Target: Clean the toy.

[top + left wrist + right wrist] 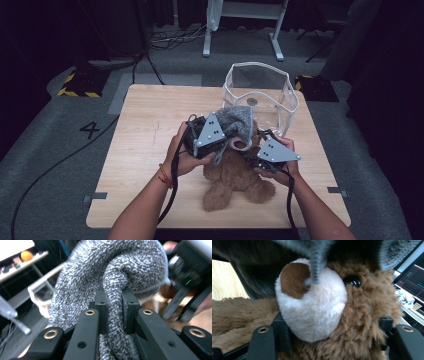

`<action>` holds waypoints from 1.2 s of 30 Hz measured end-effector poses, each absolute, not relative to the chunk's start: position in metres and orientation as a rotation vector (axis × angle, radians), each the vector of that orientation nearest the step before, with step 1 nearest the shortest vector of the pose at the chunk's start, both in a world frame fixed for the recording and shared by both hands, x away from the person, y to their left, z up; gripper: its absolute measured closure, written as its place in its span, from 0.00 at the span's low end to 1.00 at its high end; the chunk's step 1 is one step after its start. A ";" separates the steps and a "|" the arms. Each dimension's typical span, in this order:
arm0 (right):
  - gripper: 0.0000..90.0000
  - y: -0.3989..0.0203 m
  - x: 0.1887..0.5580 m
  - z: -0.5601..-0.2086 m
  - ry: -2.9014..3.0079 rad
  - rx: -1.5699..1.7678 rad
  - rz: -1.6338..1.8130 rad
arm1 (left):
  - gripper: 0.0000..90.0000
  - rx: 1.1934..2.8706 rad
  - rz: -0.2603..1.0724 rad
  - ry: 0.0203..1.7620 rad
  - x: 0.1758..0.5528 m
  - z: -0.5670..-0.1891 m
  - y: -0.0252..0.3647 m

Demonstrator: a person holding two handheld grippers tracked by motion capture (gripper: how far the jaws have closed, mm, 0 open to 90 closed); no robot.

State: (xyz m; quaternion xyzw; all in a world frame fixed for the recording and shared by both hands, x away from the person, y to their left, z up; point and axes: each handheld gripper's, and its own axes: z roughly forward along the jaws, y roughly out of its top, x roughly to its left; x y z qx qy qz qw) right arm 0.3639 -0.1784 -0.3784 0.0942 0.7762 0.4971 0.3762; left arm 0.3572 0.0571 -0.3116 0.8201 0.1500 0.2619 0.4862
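Wooden bench (pixel 145 150) holds a brown teddy bear (pixel 235 175). Left tongs (pixel 113 307) pinch the grey knit hat (pixel 235 120) right above its head; right tongs (pixel 332 322) hug the head.

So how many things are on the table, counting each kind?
Teddy bear: 1
Grey knitted hat: 1
Clear bag: 1
Hand-held gripper: 2, the left hand-held gripper and the right hand-held gripper
Total: 5

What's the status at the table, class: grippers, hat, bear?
Left gripper shut on grey knit hat. Right gripper clamps teddy bear at its head. Clear bin behind, not obstructing.
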 end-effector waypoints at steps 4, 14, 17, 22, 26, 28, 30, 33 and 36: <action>0.40 -0.183 0.365 -0.378 1.983 0.259 1.288 | 0.87 2.014 0.630 0.417 0.365 -0.322 0.066; 0.40 -0.194 0.367 -0.377 1.974 0.285 1.339 | 0.87 2.068 0.551 0.614 0.377 -0.370 0.105; 0.38 -0.195 0.369 -0.378 1.988 0.292 1.330 | 0.87 2.097 0.473 0.645 0.377 -0.387 0.114; 0.34 -0.191 0.375 -0.379 2.082 0.303 1.271 | 0.87 2.171 0.414 0.680 0.376 -0.412 0.123; 0.33 -0.188 0.379 -0.380 2.131 0.314 1.254 | 0.86 2.168 0.321 0.703 0.377 -0.429 0.127; 0.32 -0.188 0.382 -0.382 2.153 0.329 1.251 | 0.86 2.150 0.314 0.736 0.381 -0.438 0.123; 0.31 -0.188 0.386 -0.383 2.168 0.359 1.266 | 0.86 2.123 0.303 0.751 0.386 -0.441 0.120; 0.29 -0.188 0.387 -0.384 2.179 0.351 1.281 | 0.86 2.078 0.270 0.762 0.394 -0.440 0.117; 0.24 -0.186 0.389 -0.382 2.198 0.363 1.243 | 0.86 2.169 0.308 0.744 0.394 -0.439 0.109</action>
